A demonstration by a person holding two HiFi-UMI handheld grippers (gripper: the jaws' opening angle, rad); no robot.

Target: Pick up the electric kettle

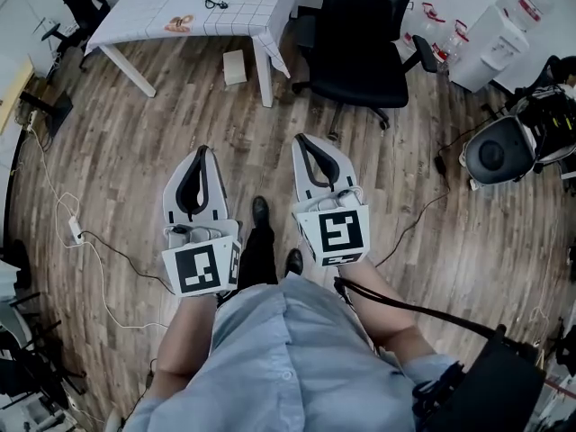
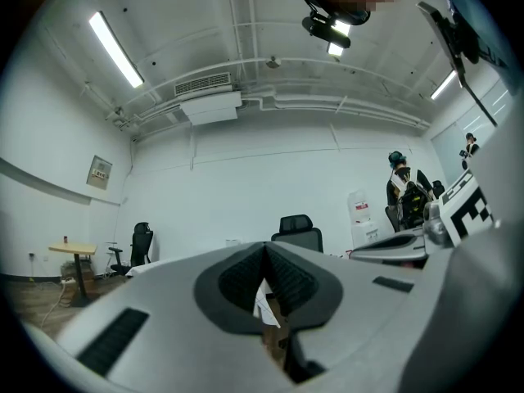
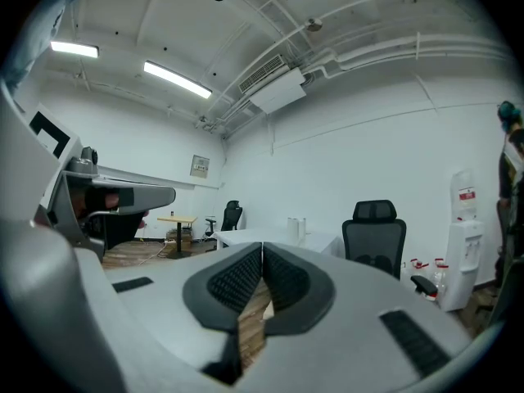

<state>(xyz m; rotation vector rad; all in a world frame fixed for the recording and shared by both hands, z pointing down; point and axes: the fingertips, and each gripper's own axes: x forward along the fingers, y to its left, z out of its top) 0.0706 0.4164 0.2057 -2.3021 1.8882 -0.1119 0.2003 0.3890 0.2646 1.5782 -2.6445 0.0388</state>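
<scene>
While its pads press flat together with nothing between them, the left gripper (image 1: 203,151) is clenched empty; the right gripper (image 1: 301,139) has its jaws shut the same way, also on nothing; both lie level and side by side, a little apart, tips aimed at the tabletop (image 1: 171,3) under its white checked cloth and at the black office chair (image 1: 360,48) beside it; a marker cube (image 1: 200,271) sits at the rear of each, just ahead of a bare forearm (image 1: 184,331) reaching out from the pale blue shirt (image 1: 279,358); beneath them lie the wooden floor (image 1: 126,160) and dark shoes (image 1: 260,211); two pale upright cylinders (image 3: 295,226) stand on the tabletop, too small to name; the electric kettle cannot be made out in any view, so neither its place nor its long axis can be told.
</scene>
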